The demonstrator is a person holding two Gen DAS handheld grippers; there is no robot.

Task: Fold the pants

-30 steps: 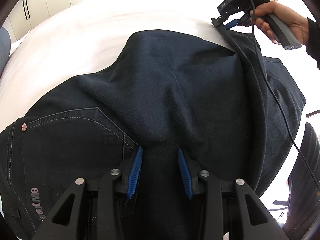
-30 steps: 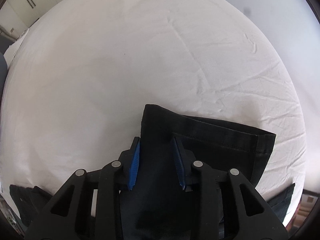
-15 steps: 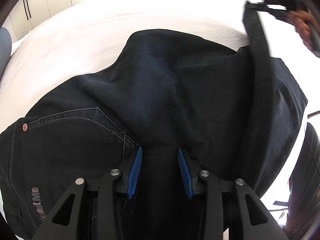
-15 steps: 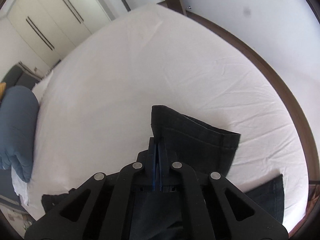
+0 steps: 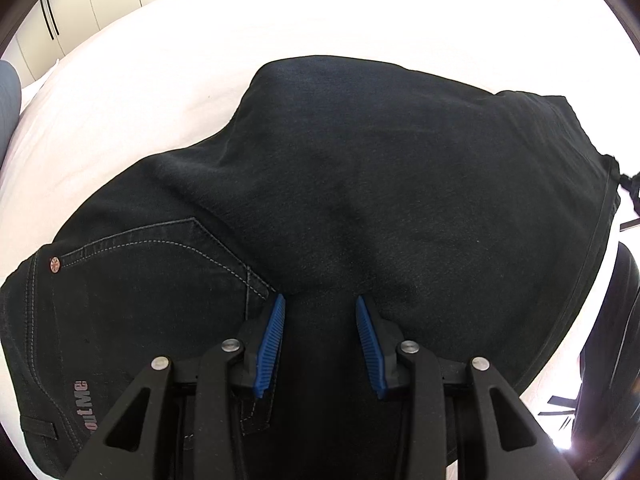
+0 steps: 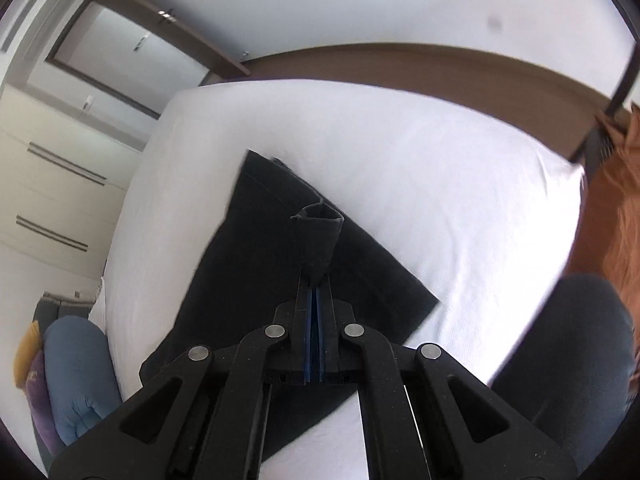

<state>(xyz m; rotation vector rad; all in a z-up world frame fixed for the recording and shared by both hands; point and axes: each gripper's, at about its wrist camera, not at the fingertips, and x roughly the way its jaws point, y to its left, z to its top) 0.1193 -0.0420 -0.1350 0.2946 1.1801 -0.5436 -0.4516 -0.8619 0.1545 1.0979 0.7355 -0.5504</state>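
Dark blue jeans [image 5: 380, 168] lie spread on the white bed [image 5: 160, 60]; a stitched back pocket [image 5: 160, 264] shows at the lower left. My left gripper [image 5: 320, 320] points steeply down on them, its blue pads [image 5: 272, 332] held apart by a thick bunch of denim pinched between them. In the right wrist view my right gripper [image 6: 314, 284] is shut on a leg end, whose hem [image 6: 320, 232] sticks out past the fingertips as a small cone. Below it the rest of the jeans [image 6: 248, 248] lie flat on the sheet [image 6: 440, 184].
White wardrobe doors [image 6: 60, 184] stand to the left, and a brown wooden frame [image 6: 440, 60] runs behind the bed. A blue pillow [image 6: 76, 368] lies at the lower left. An orange cloth [image 6: 616, 200] and a person's dark-clad leg [image 6: 580, 340] are at the right.
My right gripper closed on the leg end, lifted it and swung far sideways with a roll. The hand and gripper left the left wrist view. My left gripper stayed put.
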